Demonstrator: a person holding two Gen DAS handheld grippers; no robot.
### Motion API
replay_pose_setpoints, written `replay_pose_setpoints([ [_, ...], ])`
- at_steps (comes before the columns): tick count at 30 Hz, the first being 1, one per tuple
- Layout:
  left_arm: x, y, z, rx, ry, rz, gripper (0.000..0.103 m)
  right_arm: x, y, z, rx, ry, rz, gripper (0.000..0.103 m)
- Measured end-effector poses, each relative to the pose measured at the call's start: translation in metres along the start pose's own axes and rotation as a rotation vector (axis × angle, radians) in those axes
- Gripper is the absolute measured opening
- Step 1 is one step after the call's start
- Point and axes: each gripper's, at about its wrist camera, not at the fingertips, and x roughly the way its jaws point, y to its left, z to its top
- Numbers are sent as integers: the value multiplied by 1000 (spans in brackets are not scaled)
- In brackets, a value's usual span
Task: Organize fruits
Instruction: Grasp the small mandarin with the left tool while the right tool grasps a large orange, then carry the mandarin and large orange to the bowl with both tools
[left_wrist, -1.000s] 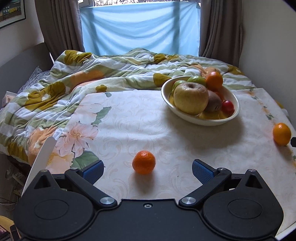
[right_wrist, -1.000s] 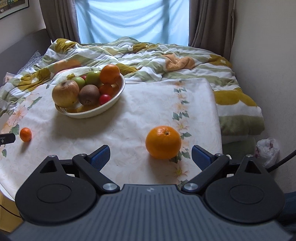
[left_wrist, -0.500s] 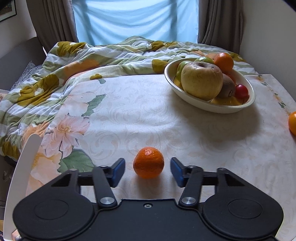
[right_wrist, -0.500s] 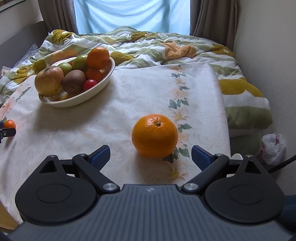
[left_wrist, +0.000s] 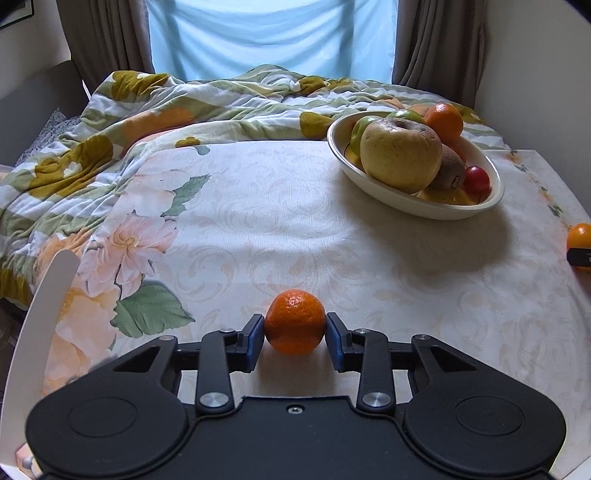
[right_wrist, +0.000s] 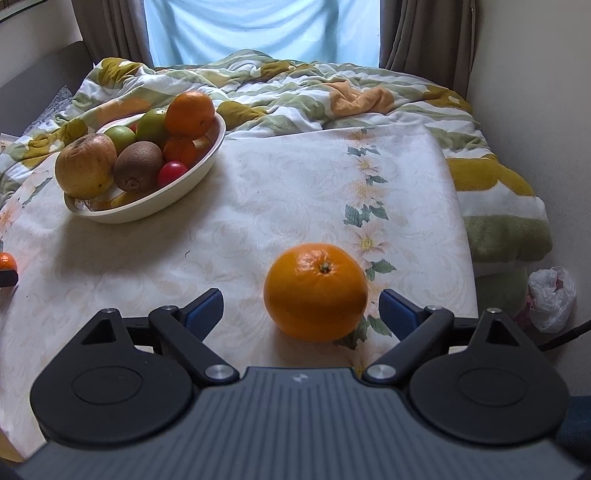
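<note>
The left hand-held gripper (left_wrist: 294, 336), low in the middle of its frame, has its blue pads (left_wrist: 255, 341) pressed on both sides of a small mandarin (left_wrist: 294, 322). The right hand-held gripper (right_wrist: 301, 308), low in its frame, stands wide open.

mandarin (left_wrist: 294, 322) between tongs — bowl (left_wrist: 413, 201) behind

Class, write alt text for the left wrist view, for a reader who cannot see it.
The left gripper is shut on a small mandarin that sits on a flowered tablecloth. Farther back to the right, a cream bowl holds an apple, a kiwi and other fruit, with a rumpled quilt behind.
</note>
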Motion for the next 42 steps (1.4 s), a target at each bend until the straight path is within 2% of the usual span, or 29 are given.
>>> replay_pose_setpoints([
  [4, -2, -2, -2, -1, 1, -6, 39, 6, -1, 1, 8, -3, -19, 102],
  [5, -3, -2, -2, -3, 0, -7, 39, 8, -1, 2, 11, 1, -22, 95],
  [6, -4, -2, -2, -5, -1, -7, 39, 9, -2, 2, 16, 7, -25, 81],
  [7, -6, -3, -2, -6, -4, -7, 39, 10, -2, 2, 20, 11, -30, 76],
  [16, -33, -4, 9, -29, -47, -6, 39, 0, 1, 2, 14, 9, -46, 76],
  [25, -71, -8, 29, -38, -87, -3, 39, -34, 10, 18, 25, -24, -21, 75],
  [33, -98, -12, 65, -39, -148, -8, 39, -67, 17, 48, 21, -64, -5, 75],
  [42, -89, -25, 122, 5, -201, -41, 39, -82, 32, 92, -4, -105, 27, 75],
])
